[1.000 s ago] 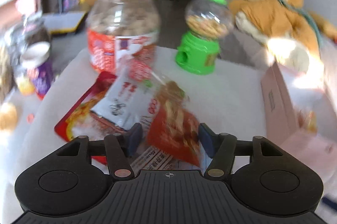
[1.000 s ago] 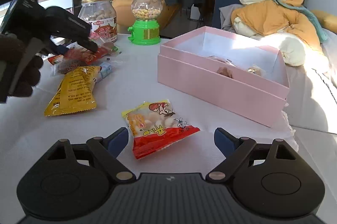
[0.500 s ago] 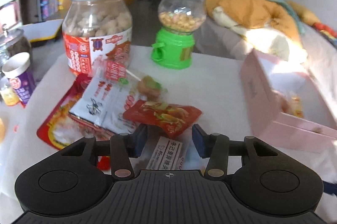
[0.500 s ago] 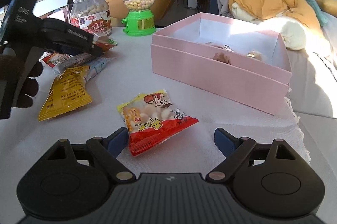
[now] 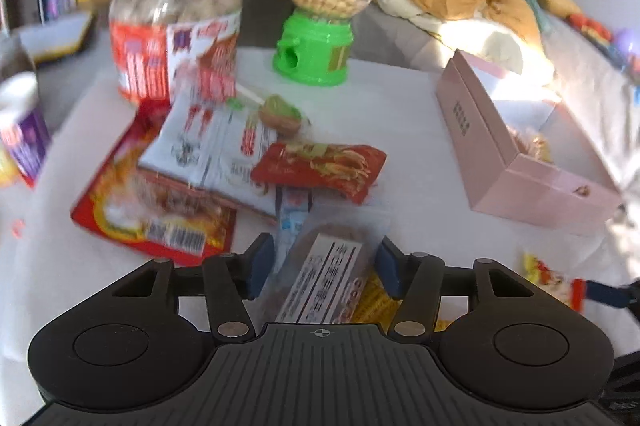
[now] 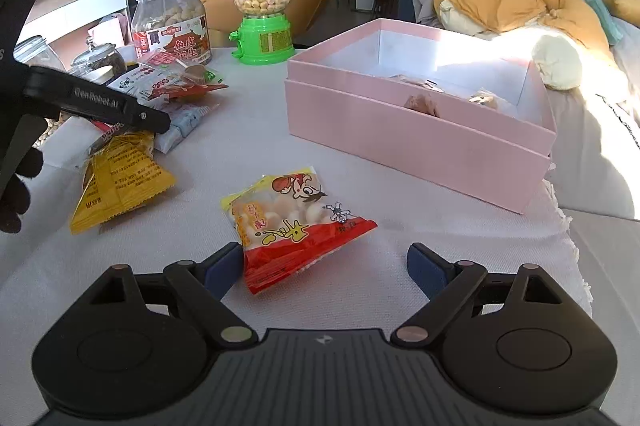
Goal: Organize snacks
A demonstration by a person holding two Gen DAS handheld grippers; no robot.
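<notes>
On the white tablecloth [image 6: 248,145], a heap of snacks is lying at the left and a pink box [image 6: 416,133] is standing open at the right, with a few wrapped pieces sitting inside it. The left gripper [image 5: 324,262] is pointing down over the near end of the heap, its jaws having just been opening, and a clear packet with a white label [image 5: 326,274] is lying between them; whether the pads are pressing on it is not clear, as the picture is blurred there. A yellow packet [image 6: 120,181] is lying under and beside that packet. Beyond the left gripper, a red noodle packet [image 5: 324,165] is resting on a white packet [image 5: 208,141], which is overlapping a large red bag [image 5: 156,209]. Behind them a peanut jar [image 5: 176,25] and a green candy dispenser [image 5: 320,21] are standing upright. The right gripper [image 6: 324,266] is hovering with its jaws spread wide and gripping nothing; a red and yellow packet [image 6: 292,218] is lying on the cloth just ahead, nearer its left finger.
</notes>
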